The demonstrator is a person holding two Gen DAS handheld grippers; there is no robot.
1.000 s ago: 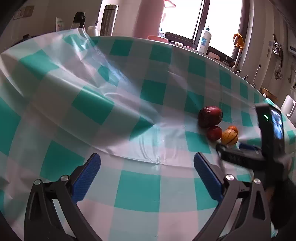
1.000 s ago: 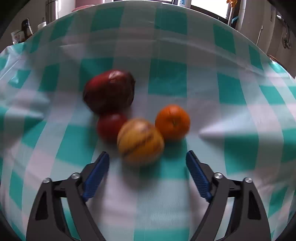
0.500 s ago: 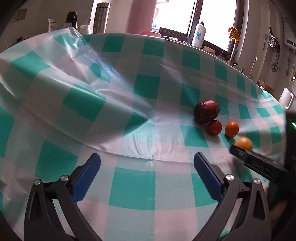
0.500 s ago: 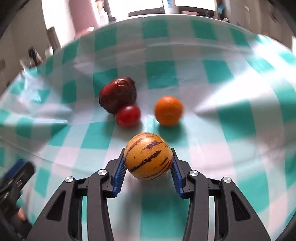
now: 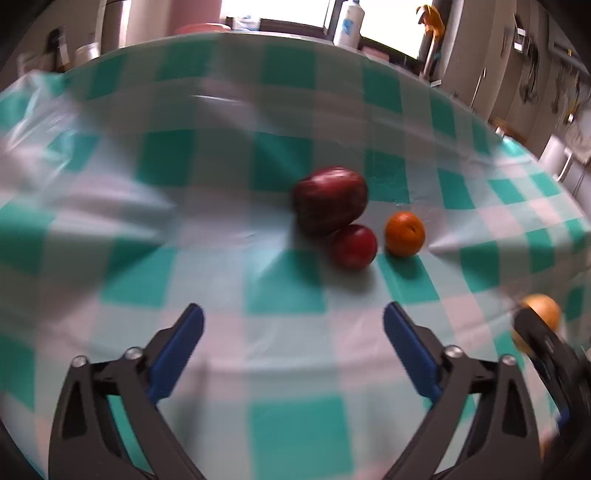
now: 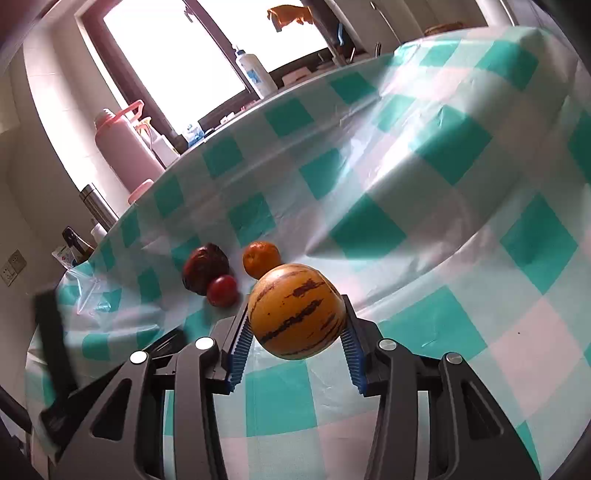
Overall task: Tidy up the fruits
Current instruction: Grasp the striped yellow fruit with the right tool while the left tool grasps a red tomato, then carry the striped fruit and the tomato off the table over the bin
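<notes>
Fruits are splitting up: in the left wrist view the dark red fruit (image 5: 330, 199), small red fruit (image 5: 354, 246) and orange (image 5: 404, 233) are lying clustered on the checked cloth (image 5: 284, 428) while the empty left gripper (image 5: 293, 341) is narrowing its wide jaws toward them. In the right wrist view the right gripper (image 6: 295, 332), open a second ago, is now gripping the striped yellow fruit (image 6: 297, 310) lifted clear of the cluster, so sorting is starting.

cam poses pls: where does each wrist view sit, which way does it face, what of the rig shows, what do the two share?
Left wrist: on the left tool, tilted down at the checked tablecloth; its empty blue fingers, closing, frame the bottom, with the right tool at right edge.
Right wrist: on the right tool, rolled, facing across the table toward the window; its fingers clamp the striped yellow fruit.
Shared: dark red fruit, small red fruit, orange, the striped fruit, white bottle.
</notes>
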